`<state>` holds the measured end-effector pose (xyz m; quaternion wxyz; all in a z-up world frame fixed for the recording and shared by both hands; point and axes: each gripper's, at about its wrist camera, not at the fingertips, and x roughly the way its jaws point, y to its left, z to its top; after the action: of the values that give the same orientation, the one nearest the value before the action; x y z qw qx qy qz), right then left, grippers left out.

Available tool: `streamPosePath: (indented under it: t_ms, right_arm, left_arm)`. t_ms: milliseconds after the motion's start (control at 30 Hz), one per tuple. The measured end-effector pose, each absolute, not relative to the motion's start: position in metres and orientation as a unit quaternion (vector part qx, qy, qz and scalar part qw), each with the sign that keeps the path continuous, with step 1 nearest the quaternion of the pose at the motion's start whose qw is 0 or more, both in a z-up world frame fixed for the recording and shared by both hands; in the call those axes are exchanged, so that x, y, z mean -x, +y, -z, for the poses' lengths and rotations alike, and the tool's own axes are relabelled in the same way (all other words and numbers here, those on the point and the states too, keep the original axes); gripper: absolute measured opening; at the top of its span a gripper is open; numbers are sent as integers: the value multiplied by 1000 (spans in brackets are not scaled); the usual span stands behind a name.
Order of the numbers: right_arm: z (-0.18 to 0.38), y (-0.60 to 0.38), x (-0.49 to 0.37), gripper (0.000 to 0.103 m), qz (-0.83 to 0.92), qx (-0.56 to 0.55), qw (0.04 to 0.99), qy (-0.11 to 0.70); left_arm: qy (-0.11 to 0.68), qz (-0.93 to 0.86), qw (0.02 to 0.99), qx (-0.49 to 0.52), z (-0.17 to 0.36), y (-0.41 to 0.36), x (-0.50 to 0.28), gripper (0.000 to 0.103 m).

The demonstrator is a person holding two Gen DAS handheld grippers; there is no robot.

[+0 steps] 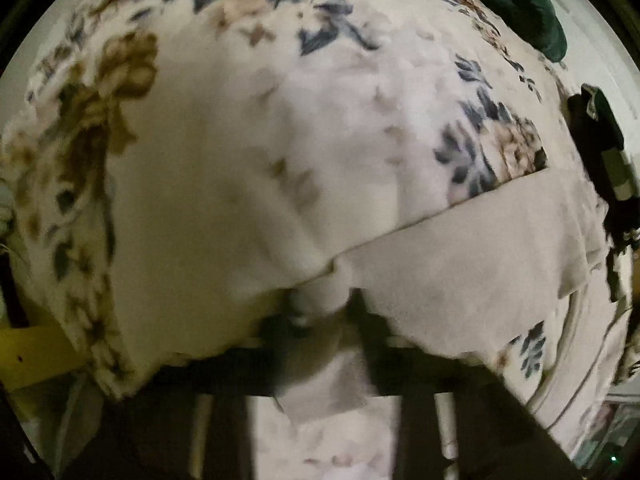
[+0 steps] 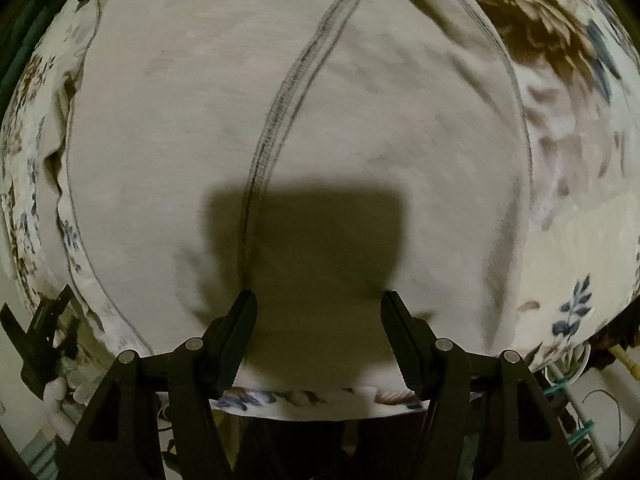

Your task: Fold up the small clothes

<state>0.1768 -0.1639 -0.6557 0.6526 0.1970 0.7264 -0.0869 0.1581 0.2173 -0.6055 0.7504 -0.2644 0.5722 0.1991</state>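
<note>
A small beige garment [image 2: 360,120] with a stitched seam lies flat on a floral bedspread [image 2: 568,160]. My right gripper [image 2: 318,300] is open, its fingers [image 2: 240,320] spread just above the garment's near edge, casting a shadow on it. In the left wrist view my left gripper [image 1: 320,304] is shut on a bunched corner of the beige garment [image 1: 460,248], which stretches to the right over the floral bedspread [image 1: 200,140]. The left fingers are mostly hidden by cloth. The right gripper shows at the right edge [image 1: 600,152].
A dark green cloth [image 1: 516,0] lies at the far right of the bed. A yellow bar [image 1: 36,352] sits at lower left. In the right wrist view, the left gripper [image 2: 44,332] shows at lower left and cables [image 2: 580,420] lie below the bed edge.
</note>
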Motion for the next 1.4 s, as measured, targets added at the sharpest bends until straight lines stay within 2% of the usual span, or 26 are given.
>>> streamPosePath:
  t_ms: [133,300,433,567,667,800,933,1033,1067,1100,1133,1167,1200,1400]
  right_arm:
    - [650,-163,-172,66,85,-194,662,719]
    - [635,-174,-169,66,79,-202,670,710]
    - [624,-192,-162,66,86,-217,672,703]
    - [615,-216,-149,66,106,-231,671,697]
    - [606,-246,-134,66,128,-236,672,690]
    - [601,-288,-116,66,162,-242,667,686]
    - [610,-306,-104,66,176,-252,654,691]
    - [614,-320,-99,66,164,-266,649,693]
    - [612,-331,-95,66,158,-273,649,693]
    - [611,-344,-90,66,146,-284,647,692]
    - [611,-354,-86,66,136,-292,646,692]
    - [613,-358,-86,66,122,-307,644,690]
    - [615,-361,-84,66,111,-316,642,690]
    - [647,-365,-75,70,59,-328,626,705]
  left_arm:
    - [556,-211,771,229,574,203,-152,7]
    - [526,-176,822,128,505,164,-153,7]
    - [495,-59,867,9,453,85,-158,7]
    - [478,79,874,-35,431,-4,-157,7]
    - [486,171,855,-54,441,-75,-139,7]
    - [529,250,809,-56,483,-146,-115,7]
    - [571,263,773,-79,523,-179,-101,11]
    - [596,230,768,-57,535,-165,-110,12]
    - [603,213,767,-42,536,-153,-115,25]
    - [611,202,765,-30,535,-142,-117,45]
    - [619,187,763,-15,537,-126,-122,56]
    - [624,167,763,-4,537,-109,-126,73]
    - [628,153,763,3,538,-97,-128,76]
    - [661,47,748,11,564,-1,-127,77]
